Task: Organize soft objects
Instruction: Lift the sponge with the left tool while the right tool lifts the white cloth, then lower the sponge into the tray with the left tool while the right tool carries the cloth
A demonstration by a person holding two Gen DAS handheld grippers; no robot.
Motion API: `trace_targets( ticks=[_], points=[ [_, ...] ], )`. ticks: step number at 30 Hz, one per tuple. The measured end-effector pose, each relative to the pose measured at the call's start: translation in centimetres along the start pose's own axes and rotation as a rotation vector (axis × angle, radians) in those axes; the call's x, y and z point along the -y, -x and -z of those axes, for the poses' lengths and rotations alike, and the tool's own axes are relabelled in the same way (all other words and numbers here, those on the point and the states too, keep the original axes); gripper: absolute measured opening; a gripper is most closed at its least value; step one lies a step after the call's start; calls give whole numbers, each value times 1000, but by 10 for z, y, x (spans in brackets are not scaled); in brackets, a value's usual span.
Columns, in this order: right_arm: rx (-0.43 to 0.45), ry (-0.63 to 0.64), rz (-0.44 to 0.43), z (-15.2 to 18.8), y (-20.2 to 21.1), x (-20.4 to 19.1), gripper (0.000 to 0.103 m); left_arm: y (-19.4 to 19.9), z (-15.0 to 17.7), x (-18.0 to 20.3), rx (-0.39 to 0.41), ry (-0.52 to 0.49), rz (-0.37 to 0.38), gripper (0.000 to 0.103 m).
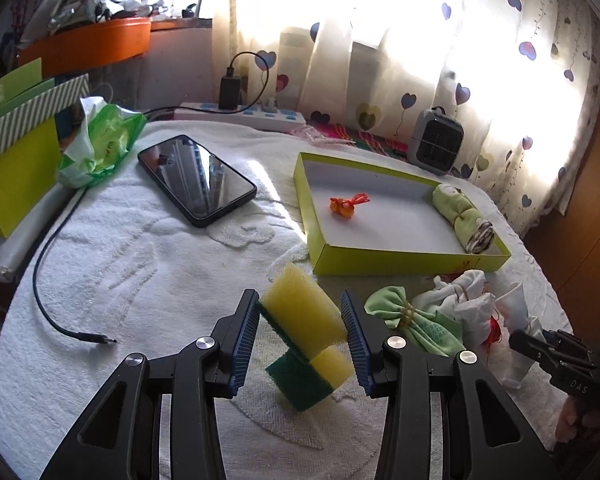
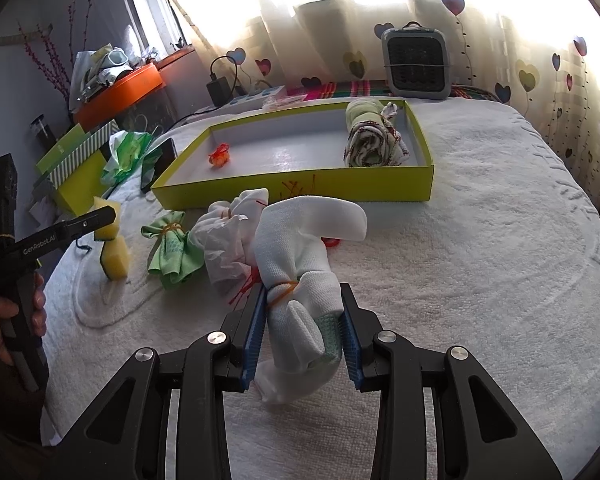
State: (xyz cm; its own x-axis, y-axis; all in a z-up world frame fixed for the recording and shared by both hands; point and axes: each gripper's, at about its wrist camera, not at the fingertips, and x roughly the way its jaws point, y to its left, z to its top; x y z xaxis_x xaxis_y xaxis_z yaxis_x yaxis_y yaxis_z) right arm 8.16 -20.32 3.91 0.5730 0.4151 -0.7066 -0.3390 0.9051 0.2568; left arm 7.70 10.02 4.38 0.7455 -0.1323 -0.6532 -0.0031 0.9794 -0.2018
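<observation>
Our left gripper (image 1: pixel 304 336) pinches a yellow and green sponge (image 1: pixel 306 334) between its blue pads, tilted, its green corner touching the white towel (image 1: pixel 140 272) that covers the table. Our right gripper (image 2: pixel 304 332) clamps a white cloth bundle (image 2: pixel 304 256) tied with an orange rubber band (image 2: pixel 282 290), near the towel's front edge. Between the two grippers lie a green tied cloth (image 2: pixel 172 250) and a second white bundle (image 2: pixel 224 236), touching each other. Just beyond them stands the lime-green tray (image 2: pixel 300 190), with a rolled green cloth (image 2: pixel 366 134) at its right end and a small orange toy (image 2: pixel 219 156) towards its left. A black phone (image 1: pixel 198 180) lies by the towel's far left edge.
</observation>
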Motion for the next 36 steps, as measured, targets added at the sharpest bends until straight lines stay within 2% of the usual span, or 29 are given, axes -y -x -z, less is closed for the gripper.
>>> trace_targets(
  ticks=[7, 17, 36],
  points=[
    [8, -4, 2, -2, 2, 0, 36, 3, -1, 20, -11, -38, 41, 40],
    [37, -2, 13, -11, 9, 1, 36, 0, -6, 38, -34, -77, 39, 40],
    [89, 21, 20, -38, 15, -6, 36, 2, -29, 55, -3, -115, 57, 40]
  ],
)
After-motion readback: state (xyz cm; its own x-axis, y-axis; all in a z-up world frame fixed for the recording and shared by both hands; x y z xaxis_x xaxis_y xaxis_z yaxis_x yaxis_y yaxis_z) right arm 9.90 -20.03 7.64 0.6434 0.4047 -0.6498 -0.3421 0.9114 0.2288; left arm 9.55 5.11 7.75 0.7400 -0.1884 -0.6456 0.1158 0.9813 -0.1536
